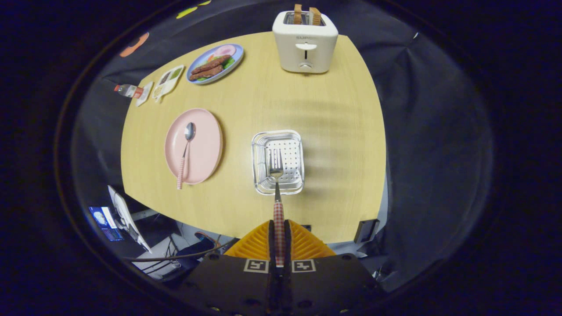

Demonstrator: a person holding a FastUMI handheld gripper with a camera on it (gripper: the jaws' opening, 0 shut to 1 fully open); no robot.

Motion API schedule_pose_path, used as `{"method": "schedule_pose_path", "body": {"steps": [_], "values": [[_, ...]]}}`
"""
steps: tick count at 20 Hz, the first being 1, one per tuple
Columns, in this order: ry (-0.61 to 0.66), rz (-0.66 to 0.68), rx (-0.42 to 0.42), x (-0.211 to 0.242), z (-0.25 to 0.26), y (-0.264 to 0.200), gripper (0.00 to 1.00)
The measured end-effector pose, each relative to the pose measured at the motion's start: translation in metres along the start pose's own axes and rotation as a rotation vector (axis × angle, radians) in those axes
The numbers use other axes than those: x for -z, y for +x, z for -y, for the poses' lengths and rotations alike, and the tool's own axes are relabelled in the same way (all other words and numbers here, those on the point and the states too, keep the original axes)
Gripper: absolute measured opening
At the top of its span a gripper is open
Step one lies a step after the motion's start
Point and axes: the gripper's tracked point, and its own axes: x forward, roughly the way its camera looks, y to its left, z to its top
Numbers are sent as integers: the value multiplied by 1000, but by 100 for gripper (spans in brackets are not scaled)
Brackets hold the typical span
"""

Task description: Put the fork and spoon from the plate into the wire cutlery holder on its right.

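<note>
Fork (276, 175) handle is being pinched in the claw (279, 239), tines hanging over the wire cutlery holder (278, 161) at twelve o'clock, lined up for dropping in. Spoon (185, 153) is lying on the pink plate (206, 145) at ten o'clock, awaiting its turn.

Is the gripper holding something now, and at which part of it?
Yes. The gripper is shut on the fork, gripping its checked handle; the tines point over the holder.

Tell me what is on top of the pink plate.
Only the spoon lies on the pink plate, handle overhanging the rim. The plate beneath it is hidden. The gripper holds the fork.
</note>
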Motion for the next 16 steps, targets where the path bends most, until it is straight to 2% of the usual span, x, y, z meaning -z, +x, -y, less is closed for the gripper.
{"method": "schedule_pose_path", "body": {"steps": [8, 12, 16], "values": [[41, -95, 5, -13, 1, 20, 6], [45, -72, 14, -23, 2, 25, 6], [80, -57, 2, -24, 1, 28, 12]]}}
